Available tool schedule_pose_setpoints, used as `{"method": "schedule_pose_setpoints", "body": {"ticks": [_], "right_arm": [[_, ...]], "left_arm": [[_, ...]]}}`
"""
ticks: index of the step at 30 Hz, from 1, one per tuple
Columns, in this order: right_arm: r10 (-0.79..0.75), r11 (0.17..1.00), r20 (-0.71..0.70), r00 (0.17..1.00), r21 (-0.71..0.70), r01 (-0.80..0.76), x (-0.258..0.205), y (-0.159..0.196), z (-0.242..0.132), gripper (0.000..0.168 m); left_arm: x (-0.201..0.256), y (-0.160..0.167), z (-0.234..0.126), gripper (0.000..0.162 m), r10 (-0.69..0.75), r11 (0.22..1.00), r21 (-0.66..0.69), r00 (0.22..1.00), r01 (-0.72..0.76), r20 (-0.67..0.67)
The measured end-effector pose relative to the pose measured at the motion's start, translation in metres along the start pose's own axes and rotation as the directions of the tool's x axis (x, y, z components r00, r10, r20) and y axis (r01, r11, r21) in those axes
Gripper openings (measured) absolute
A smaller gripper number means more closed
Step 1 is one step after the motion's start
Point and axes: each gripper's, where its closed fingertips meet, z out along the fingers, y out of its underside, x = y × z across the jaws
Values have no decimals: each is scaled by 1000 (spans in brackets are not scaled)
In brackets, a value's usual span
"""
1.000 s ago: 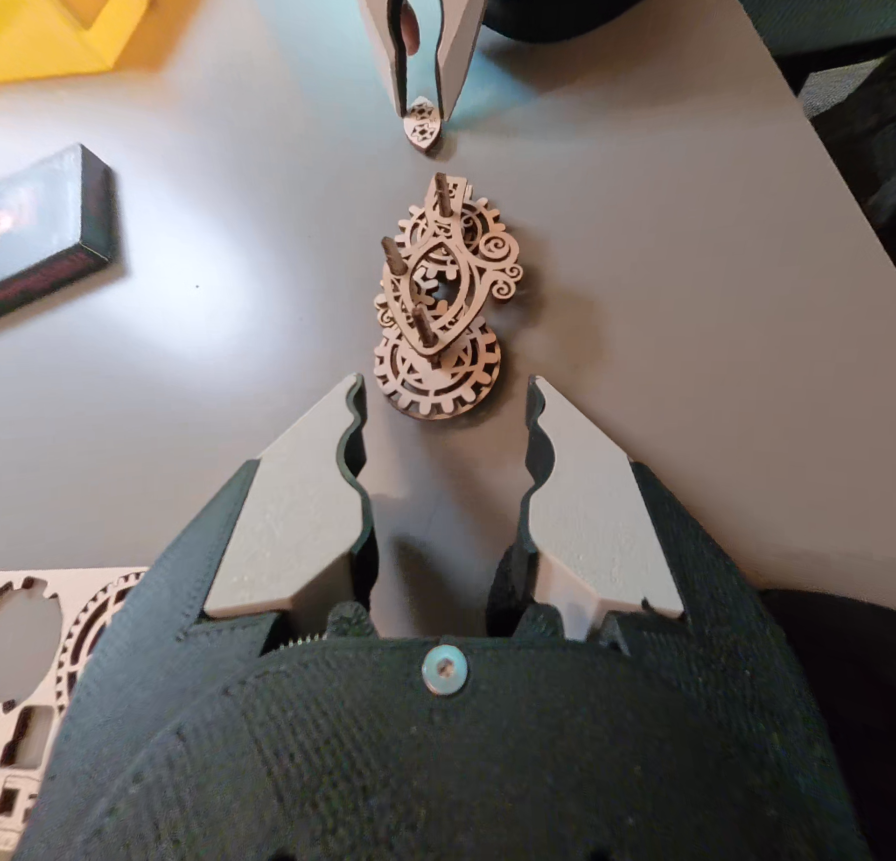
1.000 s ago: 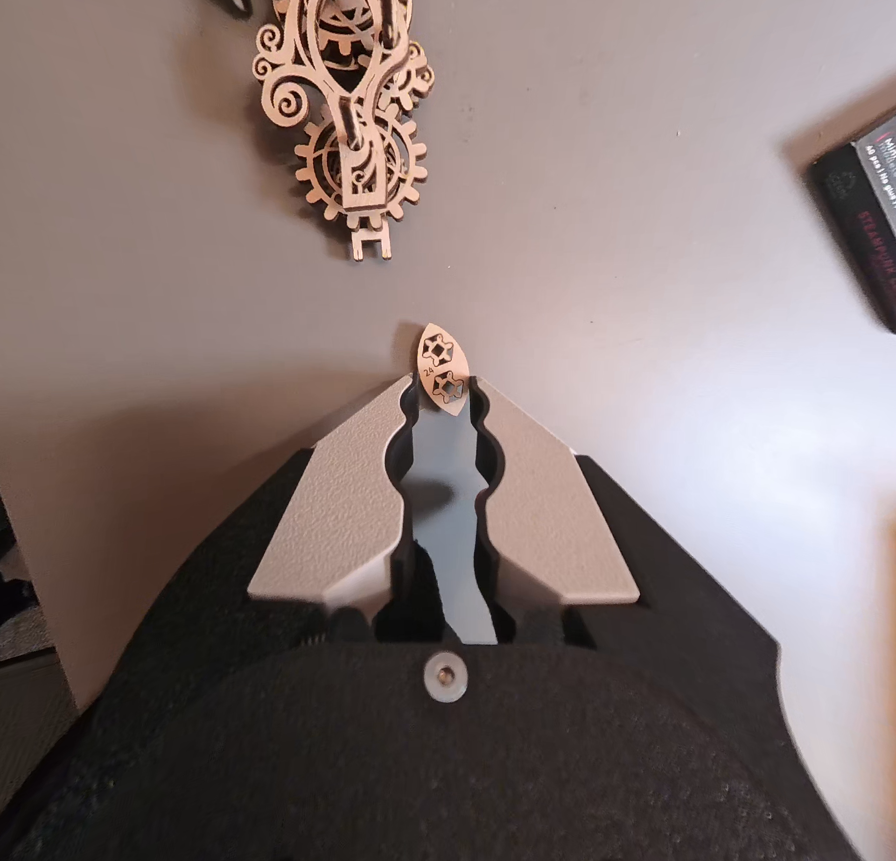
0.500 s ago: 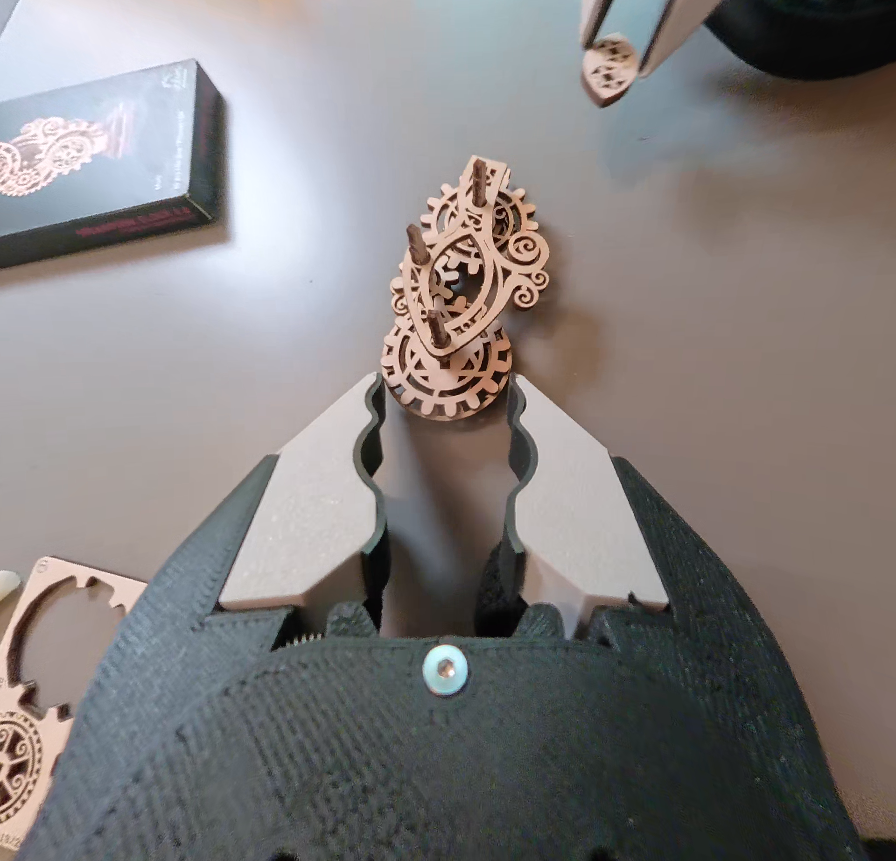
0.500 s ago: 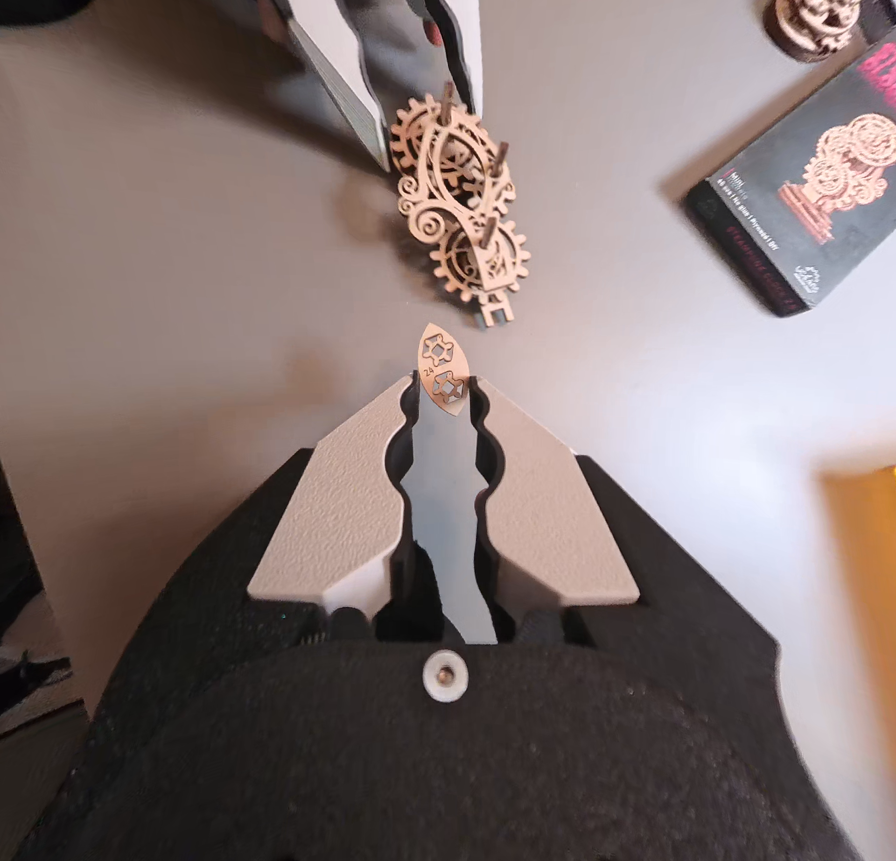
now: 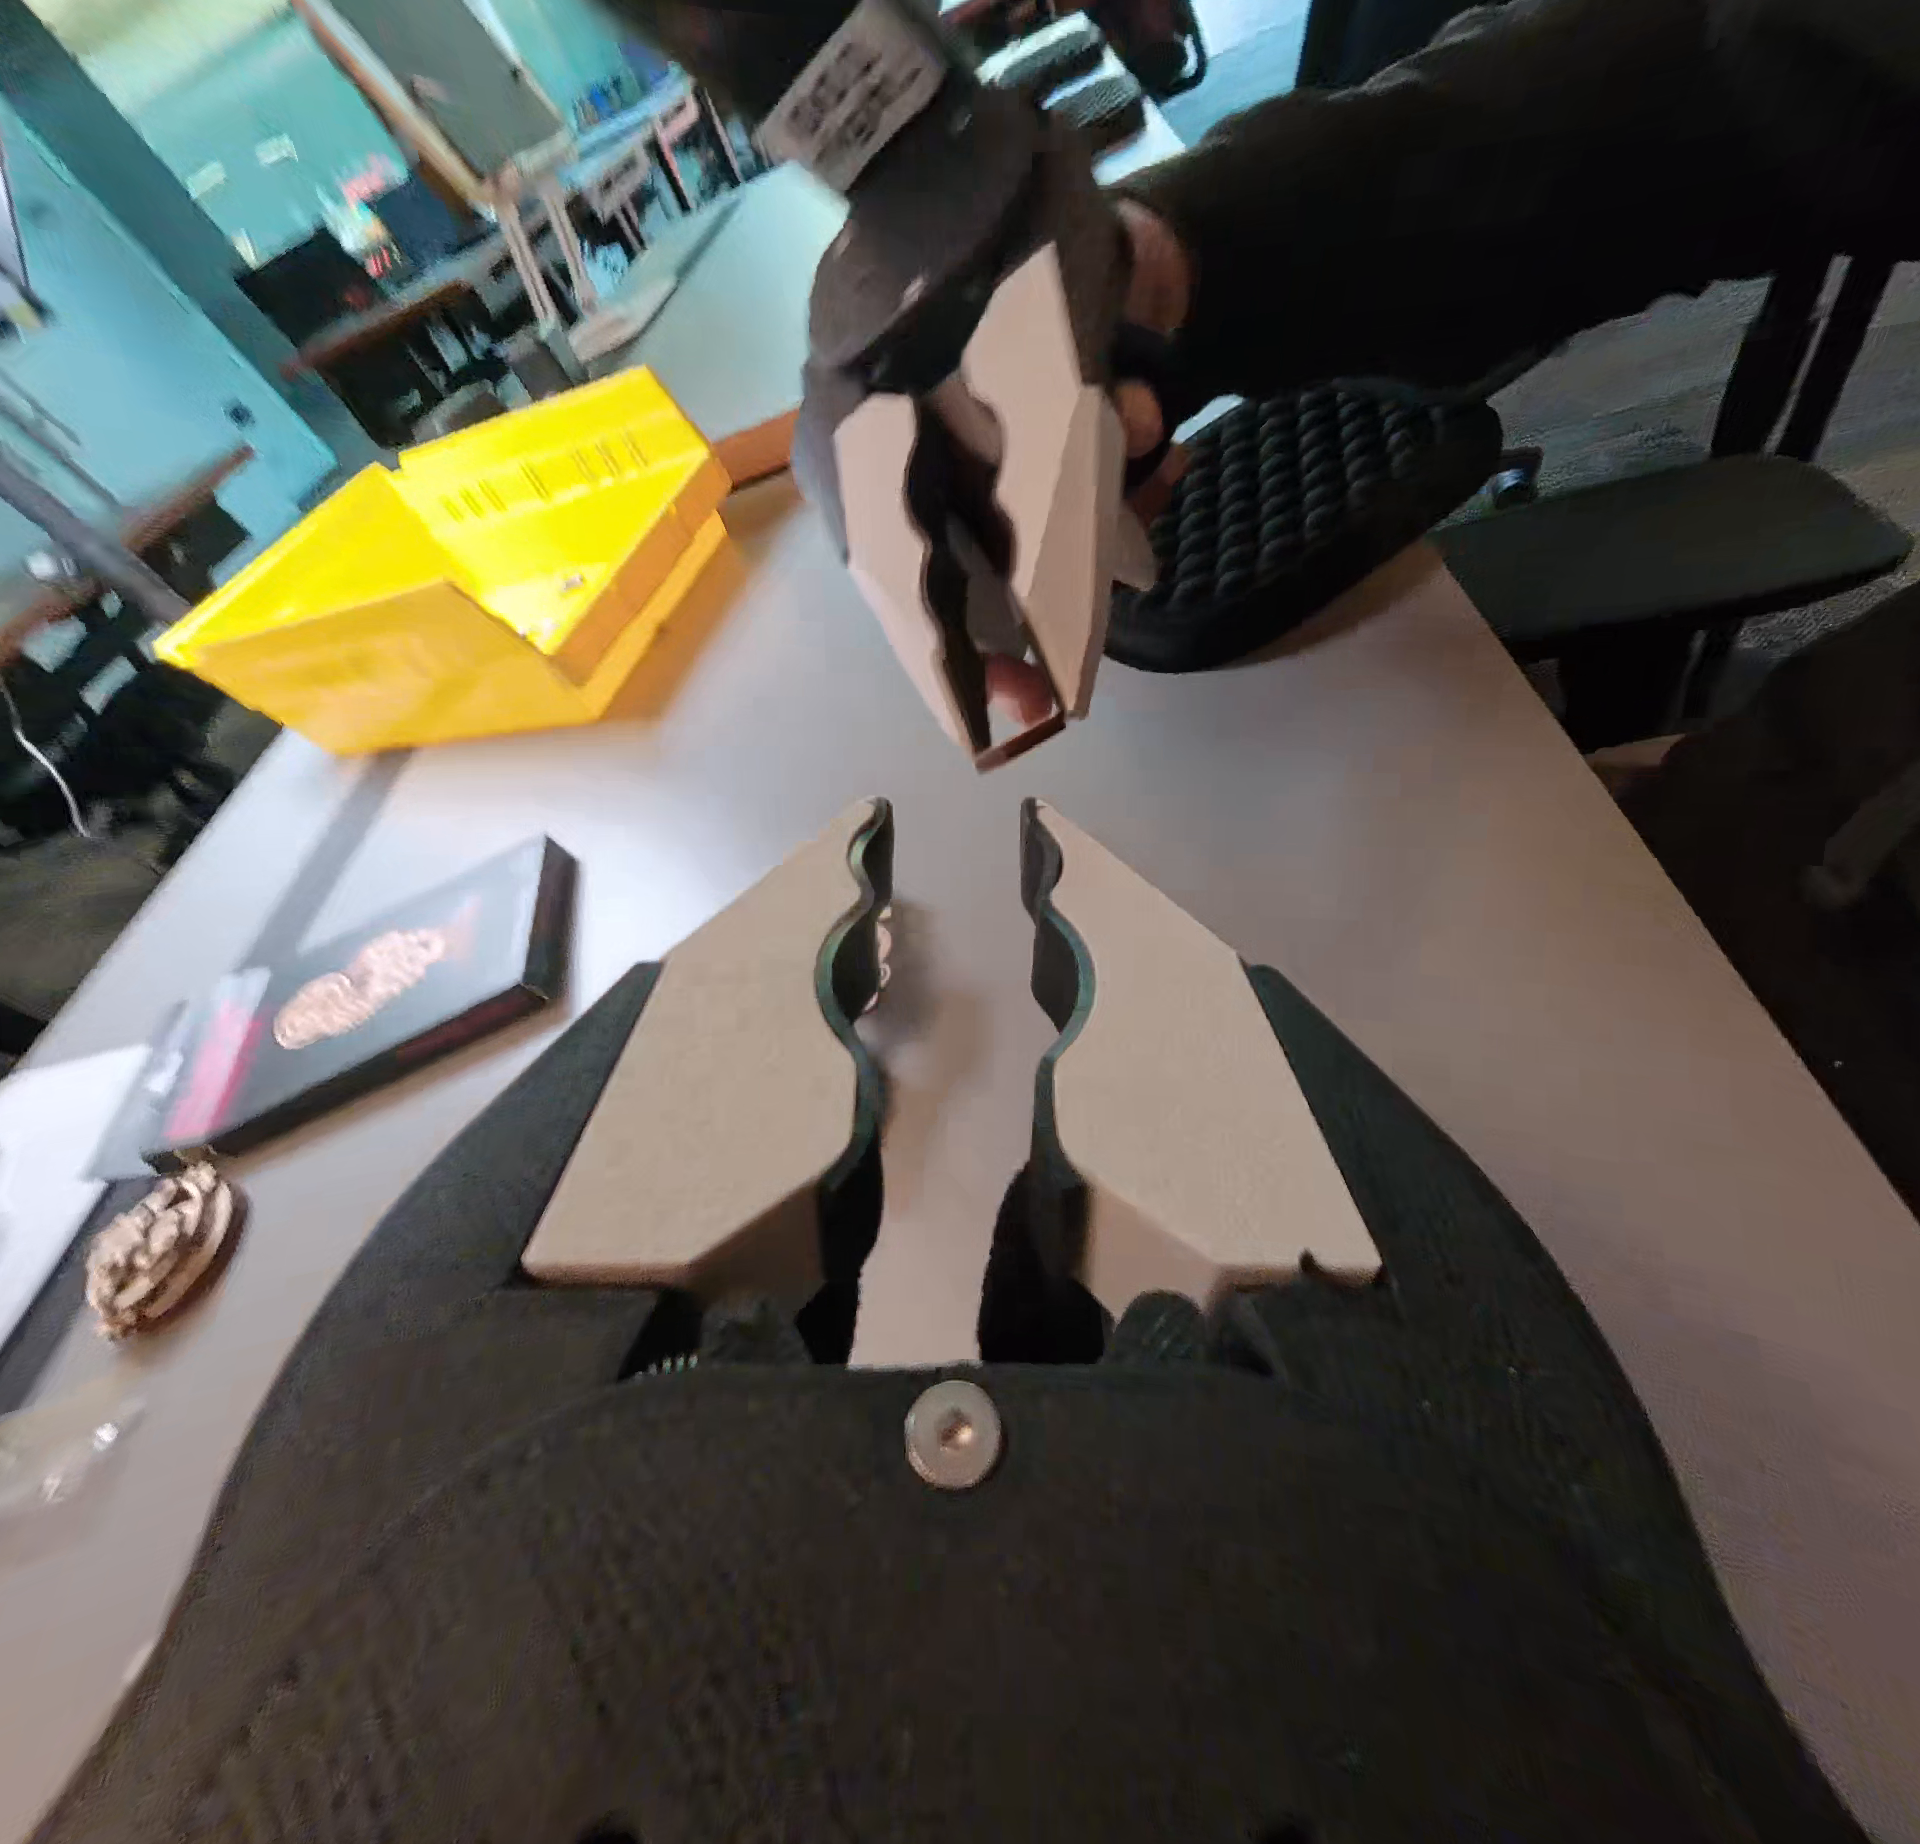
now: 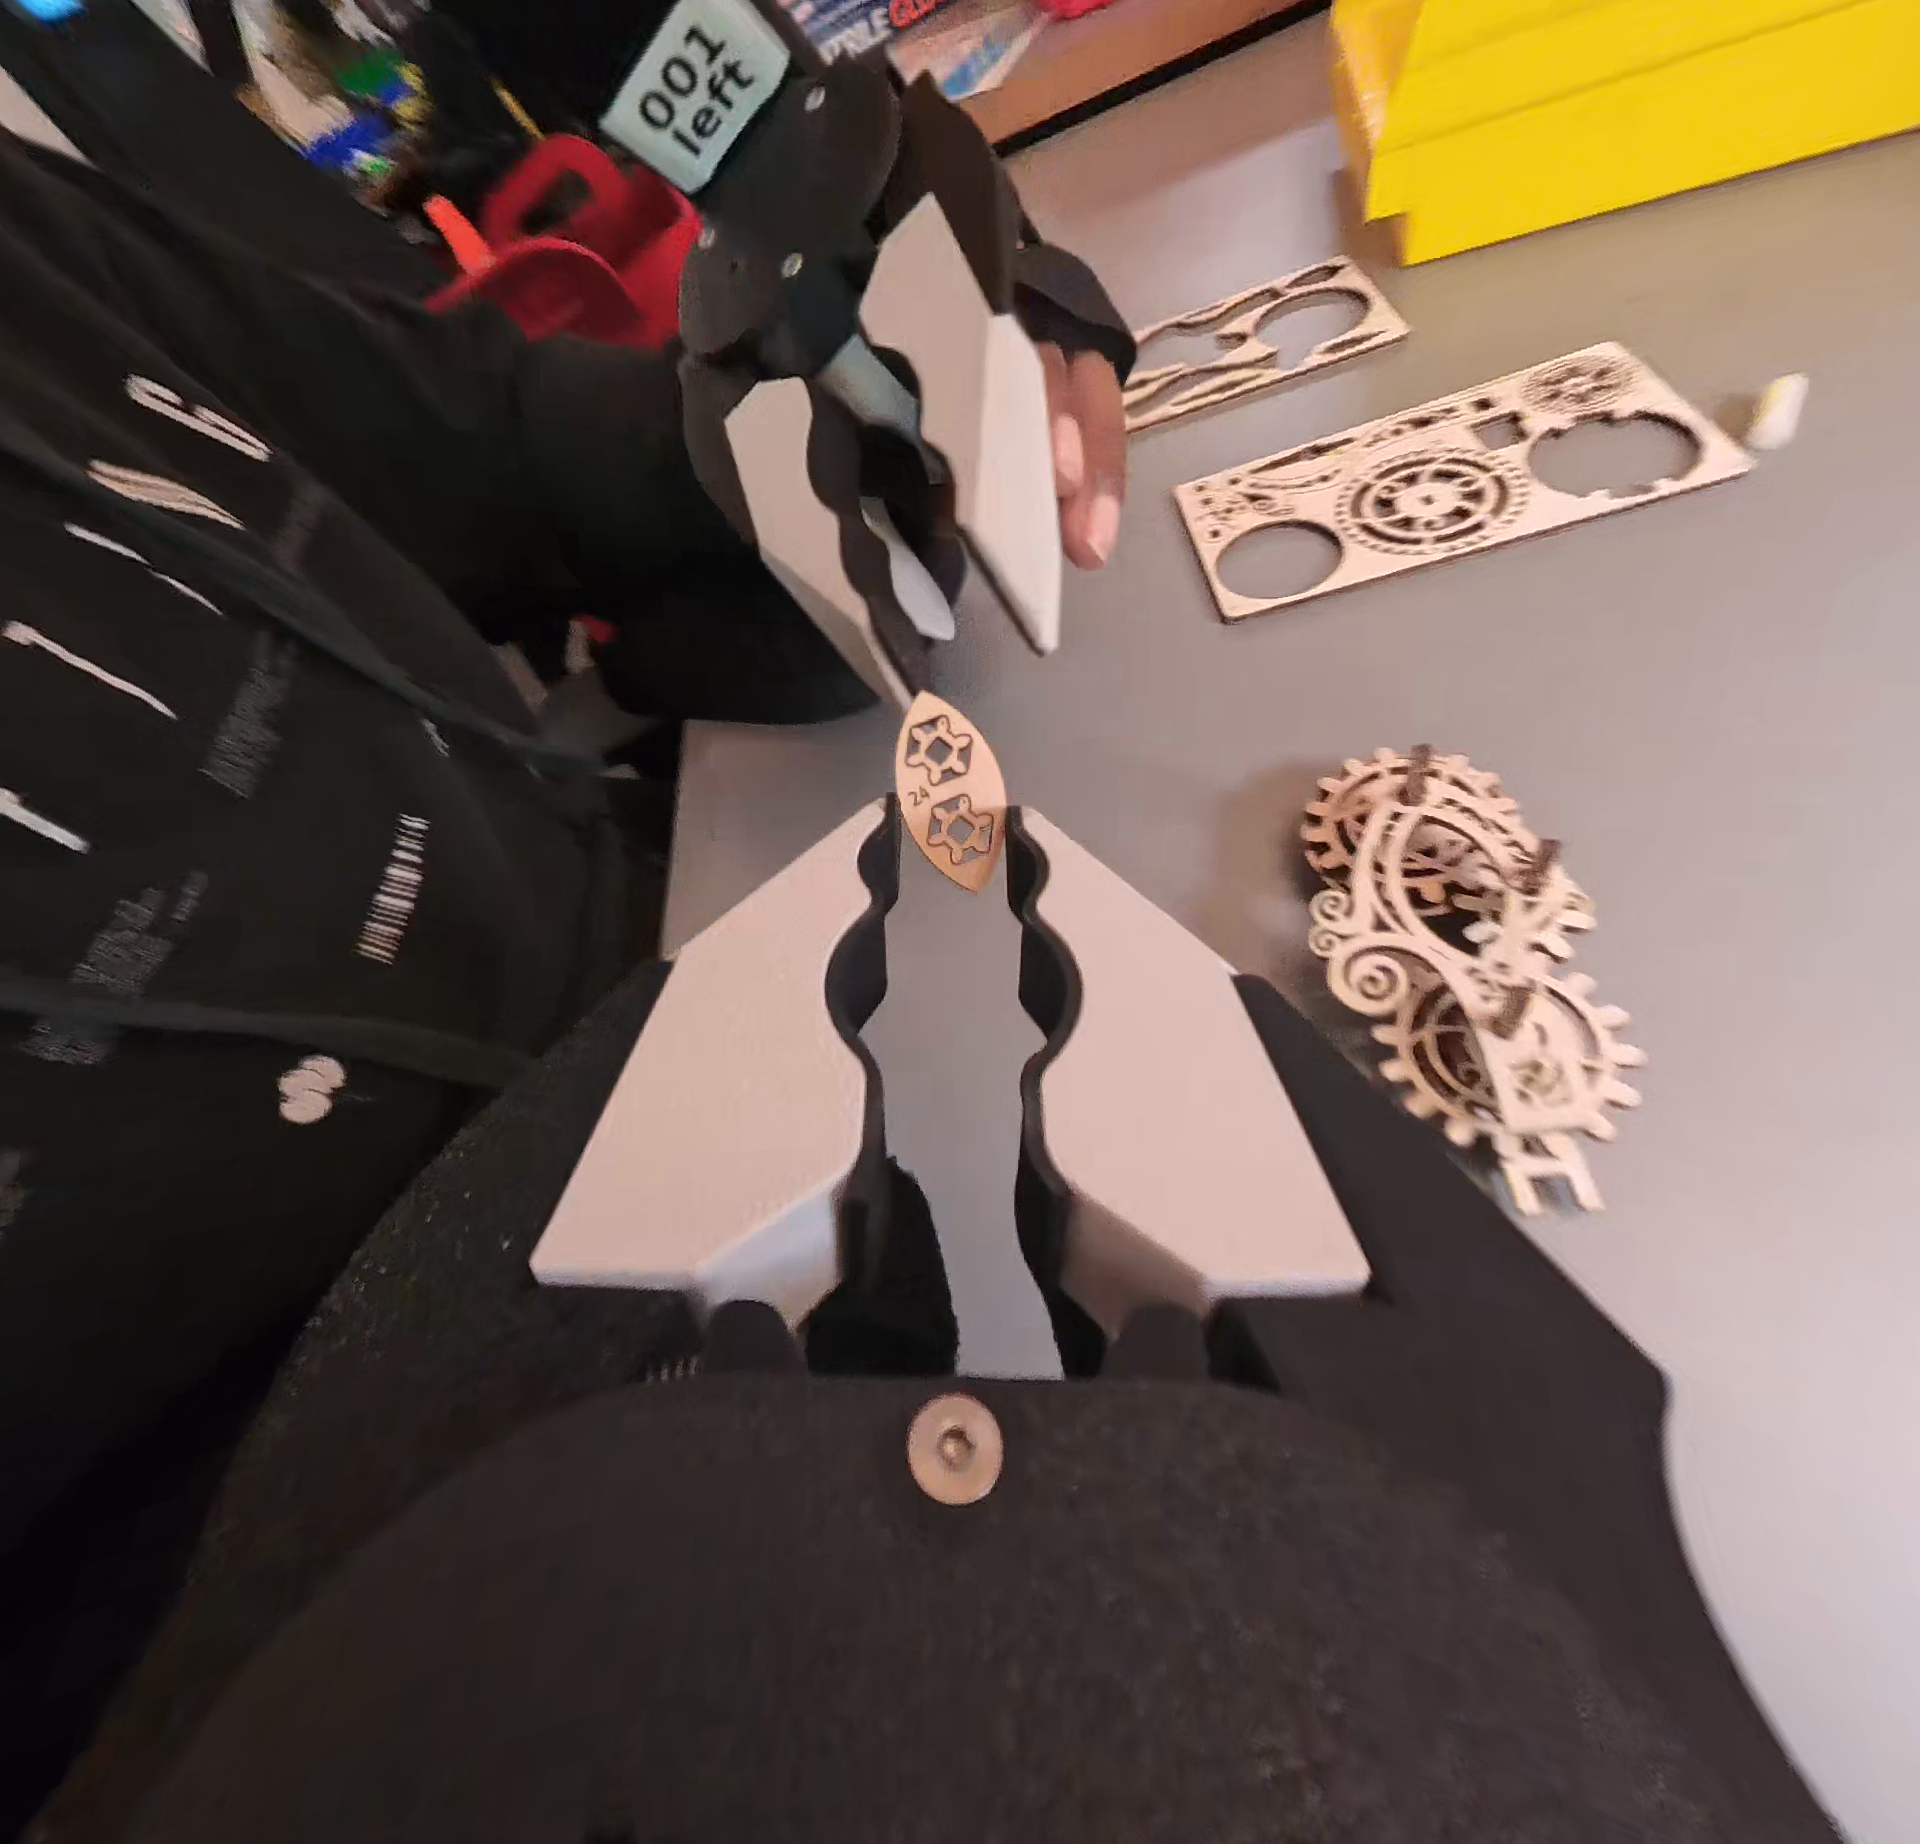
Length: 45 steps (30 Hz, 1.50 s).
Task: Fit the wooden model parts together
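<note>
My right gripper (image 6: 951, 828) is shut on a small leaf-shaped wooden piece (image 6: 948, 807) with two cut-outs and holds it in the air. In the left wrist view the right gripper (image 5: 1023, 745) hangs just beyond my left gripper's tips, with the piece (image 5: 1023, 743) edge-on. My left gripper (image 5: 956, 818) is open and empty; it also shows in the right wrist view (image 6: 971, 656), raised just behind the piece. The wooden gear assembly (image 6: 1455, 963) with upright pegs lies on the grey table (image 6: 1714, 859), right of the right gripper. Only a sliver of it (image 5: 885, 947) shows behind a left finger.
Two punched-out wooden sheets (image 6: 1455, 475) lie beyond the assembly. Yellow bins (image 5: 468, 589) stand at the back of the table. A black box (image 5: 364, 994) and a small finished wooden model (image 5: 156, 1244) lie at the left. A black chair (image 5: 1299, 527) and a person's dark sleeve are close. Only a small space, under 4 cm, lies between the two pairs of fingers. Both grippers' tips are roughly 35 cm from the small finished wooden model (image 5: 156, 1244).
Both grippers have risen and tilted up from the table. My left gripper has left the gear assembly and narrowed a little. The right gripper has brought the leaf piece near the left's tips.
</note>
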Motion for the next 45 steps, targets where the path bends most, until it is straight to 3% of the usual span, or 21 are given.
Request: {"method": "schedule_pose_setpoints", "body": {"ticks": [4, 8, 11, 13, 18, 19, 21, 25, 27, 29, 31, 36, 42, 45], "right_arm": [[70, 997, 38, 997, -25, -69, 8, -2, 14, 19], [-177, 982, -143, 974, -93, 165, 28, 3, 21, 18], [-390, 919, -282, 877, -182, 350, 37, 2, 26, 18], [-495, 868, -345, 797, -242, 434, 42, -1, 28, 18], [-659, 752, -438, 611, -371, 545, 52, -10, 26, 17], [-675, 738, -444, 590, -394, 548, 55, -9, 26, 2], [-706, 707, -457, 541, -412, 574, 58, -13, 25, 0], [-706, 708, -423, 567, -416, 570, 58, -7, 35, 2], [-664, 747, -407, 627, -380, 545, 59, -2, 37, 3], [-589, 804, -352, 728, -350, 481, 57, 8, 39, 8], [-536, 838, -331, 776, -319, 443, 56, 13, 41, 9], [-485, 864, -268, 832, -295, 409, 53, 21, 52, 11], [-412, 906, -237, 880, -208, 369, 50, 22, 63, 10], [-407, 910, -243, 881, -187, 369, 52, 24, 64, 11]], "left_arm": [[1, 0, -3, 14, 24, 1000, 1, 1000, -24, -2], [-14, 23, -6, 22, -278, 959, -49, 961, 278, 10], [-15, 35, -4, 22, -540, 840, -74, 841, 537, -39], [-17, 34, -4, 20, -641, 767, -53, 763, 639, -83], [-19, 31, -4, 14, -723, 683, -23, 673, 730, -156], [-21, 32, -4, 18, -733, 672, -17, 663, 740, -153], [-25, 35, -6, 24, -743, 662, -9, 655, 749, -139], [-26, 49, -6, 10, -737, 675, -63, 670, 735, -90], [-37, 57, -12, 7, -701, 712, -64, 713, 699, -11], [-49, 62, -24, 12, -660, 747, -61, 750, 662, 48], [-49, 74, -38, 20, -583, 794, -151, 808, 589, 85], [-12, 110, -64, 37, -383, 836, -433, 924, 337, -20], [12, 134, -56, 39, -360, 784, -569, 929, 249, -91], [9, 134, -51, 18, -331, 793, -564, 940, 230, -82]]}}
